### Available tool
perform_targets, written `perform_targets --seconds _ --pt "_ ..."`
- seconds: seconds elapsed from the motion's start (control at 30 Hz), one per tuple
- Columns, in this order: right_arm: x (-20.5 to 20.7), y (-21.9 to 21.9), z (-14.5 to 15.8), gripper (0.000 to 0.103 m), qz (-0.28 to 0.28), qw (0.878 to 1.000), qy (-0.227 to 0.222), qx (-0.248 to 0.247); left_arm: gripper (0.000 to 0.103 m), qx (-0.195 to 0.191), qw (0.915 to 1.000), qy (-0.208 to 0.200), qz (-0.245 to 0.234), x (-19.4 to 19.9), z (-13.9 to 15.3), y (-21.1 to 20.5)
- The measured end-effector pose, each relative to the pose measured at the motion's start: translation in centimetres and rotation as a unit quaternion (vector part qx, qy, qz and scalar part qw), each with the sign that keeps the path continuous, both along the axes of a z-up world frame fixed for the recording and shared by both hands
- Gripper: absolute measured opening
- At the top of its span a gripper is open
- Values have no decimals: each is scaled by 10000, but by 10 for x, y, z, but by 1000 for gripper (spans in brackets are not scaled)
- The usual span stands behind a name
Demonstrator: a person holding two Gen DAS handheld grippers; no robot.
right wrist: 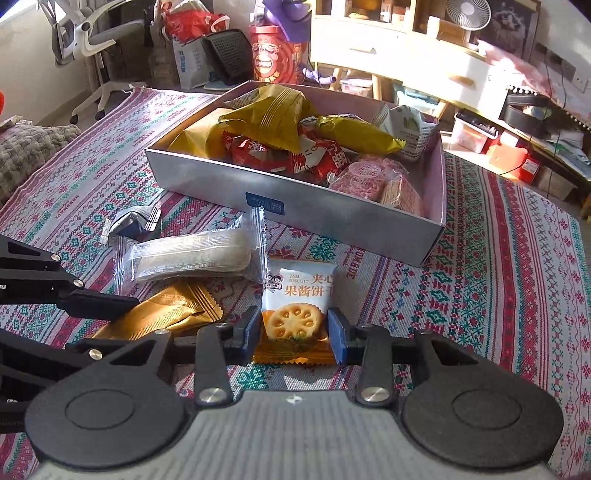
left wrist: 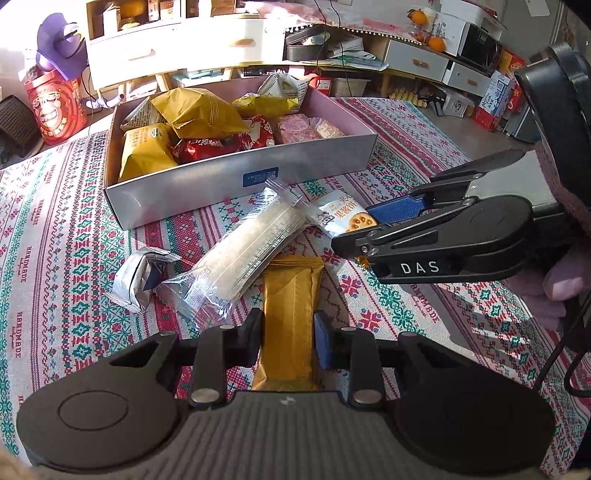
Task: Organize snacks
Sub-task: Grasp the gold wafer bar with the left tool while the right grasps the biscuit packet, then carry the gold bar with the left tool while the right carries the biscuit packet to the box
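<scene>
Desk cover: woven cloth [left wrist: 55, 229] in red, green and white bands, cross-stitch motifs, word "HANDMADE" along the stripes; sunlit patches at left of the left wrist view.
Box: grey open snack box [left wrist: 207, 184] at upper centre of the cloth, filled with yellow, red and pink packets.
Loose snacks: clear-wrapped bar [left wrist: 240, 251] at frame centre, just below the box; silver packet [left wrist: 136, 280] at left of it; gold packet [left wrist: 291, 317] at lower centre; jam biscuit packet [right wrist: 295, 306] at right of the bar.
Left gripper [left wrist: 288, 339]: clamped on the gold packet, pads pressing its long edges.
Right gripper [right wrist: 293, 332]: closed on the lower end of the jam biscuit packet, blue pads against both sides.
Room, upper frame: white drawer unit [left wrist: 177, 44] with wooden legs, red printed tin [left wrist: 55, 107] at upper left, purple object above it.
Room, right wrist view: office chair [right wrist: 92, 40] at upper left, small fan [right wrist: 467, 14] at upper right, cluttered low shelves along the right edge.
</scene>
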State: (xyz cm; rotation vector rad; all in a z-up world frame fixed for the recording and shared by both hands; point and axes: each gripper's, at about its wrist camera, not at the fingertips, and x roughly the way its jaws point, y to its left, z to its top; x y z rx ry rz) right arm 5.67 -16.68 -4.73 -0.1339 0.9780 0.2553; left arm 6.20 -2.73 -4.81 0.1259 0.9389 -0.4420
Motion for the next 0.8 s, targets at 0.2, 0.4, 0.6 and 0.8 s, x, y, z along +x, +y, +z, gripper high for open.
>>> perform_targets --seconds 0.2,0.4,0.6,0.8 --pt "3 -7 5 35 -358 9986 383 117 35 -227 9994 222 109 2 4 6" --pt "6 -18 15 35 -628 9954 538 480 35 -504 9982 294 171 2 16 11" --pt "7 -24 34 35 -710 9934 395 812 35 -786 9963 236 268 5 34 17" --pt "19 -32 47 35 -931 9906 188 988 35 -1082 9929 121 475 13 53 20"
